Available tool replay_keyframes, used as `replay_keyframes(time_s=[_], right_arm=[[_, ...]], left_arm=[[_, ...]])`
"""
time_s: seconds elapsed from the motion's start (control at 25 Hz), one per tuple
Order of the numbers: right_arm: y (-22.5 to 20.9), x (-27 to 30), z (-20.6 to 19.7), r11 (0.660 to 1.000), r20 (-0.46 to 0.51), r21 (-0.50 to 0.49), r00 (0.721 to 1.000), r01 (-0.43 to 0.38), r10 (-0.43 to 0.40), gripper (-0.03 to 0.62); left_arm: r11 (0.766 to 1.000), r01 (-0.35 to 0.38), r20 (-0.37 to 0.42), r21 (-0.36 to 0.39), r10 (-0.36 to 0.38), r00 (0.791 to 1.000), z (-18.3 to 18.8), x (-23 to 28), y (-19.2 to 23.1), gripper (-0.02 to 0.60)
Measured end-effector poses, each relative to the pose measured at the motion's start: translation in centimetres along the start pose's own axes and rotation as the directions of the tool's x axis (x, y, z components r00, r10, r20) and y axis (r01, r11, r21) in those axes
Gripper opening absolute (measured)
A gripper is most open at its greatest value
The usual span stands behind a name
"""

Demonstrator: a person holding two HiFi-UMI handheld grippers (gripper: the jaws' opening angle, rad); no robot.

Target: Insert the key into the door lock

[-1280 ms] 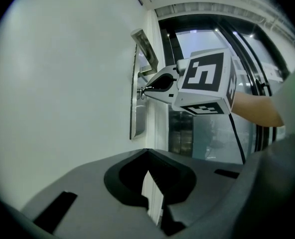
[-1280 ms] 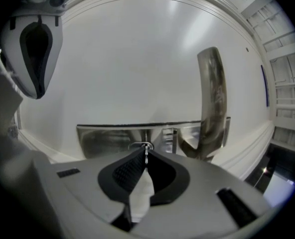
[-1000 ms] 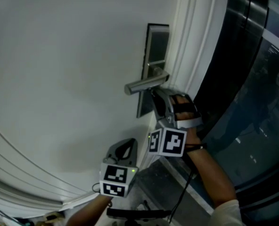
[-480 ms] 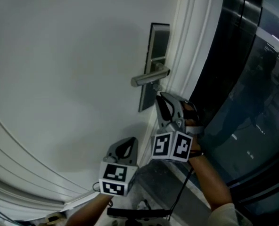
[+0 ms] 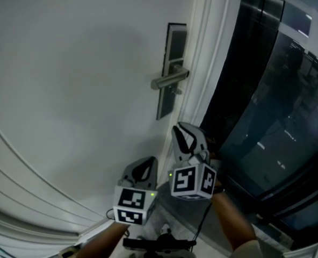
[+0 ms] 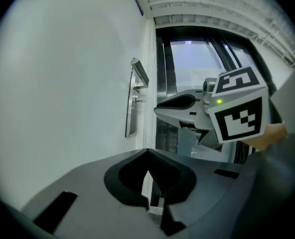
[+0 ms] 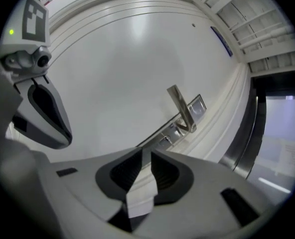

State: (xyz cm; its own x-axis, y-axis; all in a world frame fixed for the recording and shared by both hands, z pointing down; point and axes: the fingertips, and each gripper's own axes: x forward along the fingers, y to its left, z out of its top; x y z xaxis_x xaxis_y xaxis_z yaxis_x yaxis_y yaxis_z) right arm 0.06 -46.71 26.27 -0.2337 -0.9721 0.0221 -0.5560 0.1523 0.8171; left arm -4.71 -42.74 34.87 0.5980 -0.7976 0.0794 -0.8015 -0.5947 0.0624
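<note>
A white door (image 5: 67,79) fills most of the view, with nothing else on this side. Low against it, the left gripper (image 5: 144,164) is held with its jaws pressed together on nothing. Further right the lock plate (image 5: 175,42) carries a lever handle (image 5: 170,80). Just under the lever a small stub (image 5: 175,90) sticks out. That may be the key, but it is too small to tell, and neither gripper holds one. The right gripper (image 5: 185,132) hangs below the plate, well apart from it, its jaws a narrow slit apart and empty. Dark glass (image 5: 277,117) closes off the right. If that stub is the key and only half seated, I'd worry it could sag or drop out. A return from below risks hitting the lever, which overhangs the spot closely.
</note>
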Motion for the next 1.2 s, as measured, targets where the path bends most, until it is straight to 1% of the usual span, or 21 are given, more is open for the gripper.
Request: replay_keyframes(time_s=[0.16, 0.28, 0.44, 0.48, 0.68, 0.84, 0.96, 1.12, 1.2], right_arm=[[1.9, -1.9, -0.4, 0.993, -0.029, 0.115, 0.999, -0.026, 0.029, 0.055], [3.4, -3.3, -1.2, 0.971, -0.043, 0.233, 0.997, -0.053, 0.065, 0.055], [4.6, -5.0, -2.2, 0.924, -0.057, 0.376, 0.993, -0.074, 0.103, 0.054], [4.8, -5.5, -2.3, 0.911, -0.058, 0.406, 0.992, -0.077, 0.109, 0.044], [6.1, -8.3, -3.0, 0.832, -0.037, 0.543, 0.987, -0.112, 0.157, 0.021], [6.2, -10.3, -3.7, 0.777, -0.01, 0.618, 0.986, -0.124, 0.166, 0.011], [6.2, -11.9, -4.7, 0.752, 0.0, 0.646, 0.985, -0.131, 0.172, 0.006], [6.6, -14.5, -5.8, 0.704, 0.015, 0.692, 0.978, -0.159, 0.206, 0.006], [6.8, -15.7, -6.5, 0.69, 0.024, 0.705, 0.978, -0.165, 0.209, 0.006]], left_arm=[[1.0, 0.018, 0.001, -0.016, -0.018, 1.0, -0.5, -1.0, -0.4, 0.003], [0.999, 0.027, -0.005, -0.023, -0.027, 1.0, -0.7, -1.6, -0.8, 0.003], [0.999, 0.033, -0.011, -0.026, -0.033, 0.999, -1.0, -1.9, -1.3, 0.003], [0.999, 0.033, -0.012, -0.026, -0.033, 0.999, -1.1, -2.0, -1.6, 0.003], [0.999, 0.026, -0.019, -0.018, -0.027, 0.999, -1.4, -2.8, -3.7, 0.003], [1.0, 0.018, -0.021, -0.004, -0.018, 1.0, -1.4, -3.3, -5.5, 0.003], [1.0, 0.011, -0.024, 0.005, -0.011, 1.0, -1.8, -3.3, -7.2, 0.003], [1.0, 0.002, -0.03, 0.015, -0.002, 1.0, -2.2, -3.8, -9.9, 0.003], [1.0, -0.002, -0.03, 0.019, 0.003, 1.0, -2.5, -4.0, -11.2, 0.003]])
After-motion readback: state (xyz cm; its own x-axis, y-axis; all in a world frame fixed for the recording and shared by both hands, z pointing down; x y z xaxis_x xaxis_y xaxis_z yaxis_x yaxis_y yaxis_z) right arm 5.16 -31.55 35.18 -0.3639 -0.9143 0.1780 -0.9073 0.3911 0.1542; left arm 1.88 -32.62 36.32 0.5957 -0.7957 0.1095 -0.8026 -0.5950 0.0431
